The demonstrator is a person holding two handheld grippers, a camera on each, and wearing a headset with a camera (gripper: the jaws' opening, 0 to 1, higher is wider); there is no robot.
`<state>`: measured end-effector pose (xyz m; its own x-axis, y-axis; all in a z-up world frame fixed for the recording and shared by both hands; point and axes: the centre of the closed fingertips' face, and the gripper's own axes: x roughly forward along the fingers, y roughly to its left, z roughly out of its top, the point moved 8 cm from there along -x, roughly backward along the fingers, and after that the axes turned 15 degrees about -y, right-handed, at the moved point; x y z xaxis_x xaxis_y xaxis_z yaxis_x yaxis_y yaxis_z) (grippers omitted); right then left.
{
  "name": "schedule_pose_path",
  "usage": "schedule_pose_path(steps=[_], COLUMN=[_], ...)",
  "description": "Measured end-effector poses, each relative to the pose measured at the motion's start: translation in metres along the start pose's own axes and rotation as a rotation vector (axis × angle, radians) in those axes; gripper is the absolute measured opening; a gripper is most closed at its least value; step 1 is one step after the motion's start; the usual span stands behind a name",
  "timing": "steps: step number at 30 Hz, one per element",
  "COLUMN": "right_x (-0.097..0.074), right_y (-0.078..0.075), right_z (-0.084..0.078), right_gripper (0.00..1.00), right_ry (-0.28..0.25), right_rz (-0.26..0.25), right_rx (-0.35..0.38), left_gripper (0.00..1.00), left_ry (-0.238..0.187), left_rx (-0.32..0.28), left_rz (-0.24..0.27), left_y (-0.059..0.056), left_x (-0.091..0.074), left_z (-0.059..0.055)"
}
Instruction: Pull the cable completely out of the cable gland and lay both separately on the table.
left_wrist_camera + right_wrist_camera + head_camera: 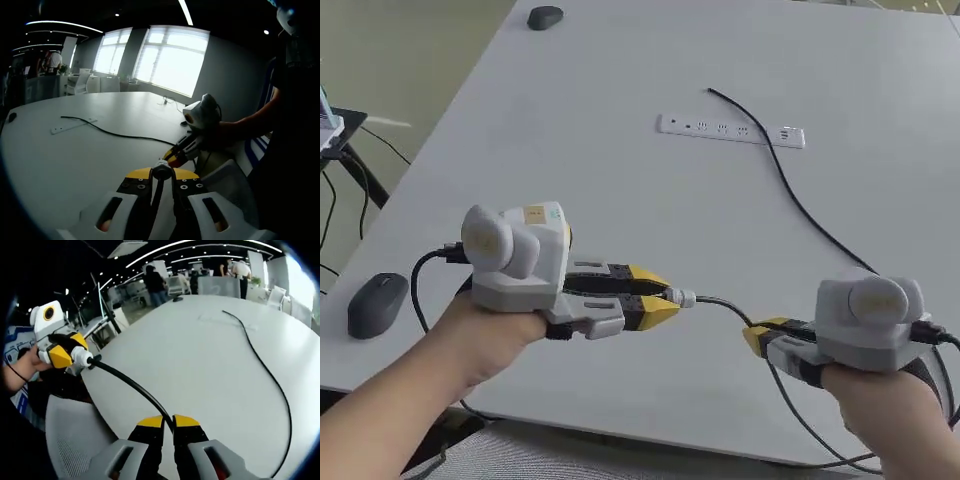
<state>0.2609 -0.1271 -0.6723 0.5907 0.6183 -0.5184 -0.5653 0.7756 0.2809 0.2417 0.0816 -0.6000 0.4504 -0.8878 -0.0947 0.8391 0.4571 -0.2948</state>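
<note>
A small grey cable gland [681, 297] sits between the yellow tips of my left gripper [667, 296], which is shut on it; it shows as a grey nut [162, 170] in the left gripper view and as a white nut [82, 358] in the right gripper view. A black cable [725, 306] runs out of the gland to my right gripper [755, 338], which is shut on the cable [135, 386]. From there the cable [800, 210] trails back across the white table [620, 180] toward the power strip. Both grippers hover near the table's front edge.
A white power strip [730, 130] lies mid-table at the back. One dark mouse [377, 303] rests at the left front edge, another [545, 16] at the far left corner. A mesh chair [550, 450] stands below the front edge. People stand far off [155, 285].
</note>
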Motion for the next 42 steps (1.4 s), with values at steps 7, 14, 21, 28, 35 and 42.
schedule_pose_path(steps=[7,14,21,28,35,42], right_x=[0.002,0.002,0.001,-0.003,-0.005,-0.008], right_y=[-0.015,-0.023,-0.020,-0.021,-0.025,-0.019], right_z=[-0.016,-0.030,-0.029,-0.026,-0.027,-0.019], right_gripper=[0.01,0.01,0.01,0.02,0.03,0.05], right_ry=[0.029,0.055,0.044,0.003,-0.031,-0.053], right_rz=[-0.052,-0.090,-0.085,-0.088,-0.061,-0.002], right_rx=[0.145,0.241,0.222,0.210,0.248,0.153], left_gripper=[0.15,0.15,0.15,0.15,0.15,0.15], left_ry=[-0.004,-0.006,-0.007,-0.006,-0.015,-0.013], left_rx=[0.001,0.002,-0.001,0.000,0.004,-0.002], left_rz=[0.001,0.002,0.004,0.010,0.020,0.022], left_y=[-0.001,-0.002,-0.003,-0.003,-0.001,0.000], left_x=[0.001,0.001,0.001,0.003,0.002,0.003], left_z=[0.001,0.001,0.001,0.002,0.005,0.005])
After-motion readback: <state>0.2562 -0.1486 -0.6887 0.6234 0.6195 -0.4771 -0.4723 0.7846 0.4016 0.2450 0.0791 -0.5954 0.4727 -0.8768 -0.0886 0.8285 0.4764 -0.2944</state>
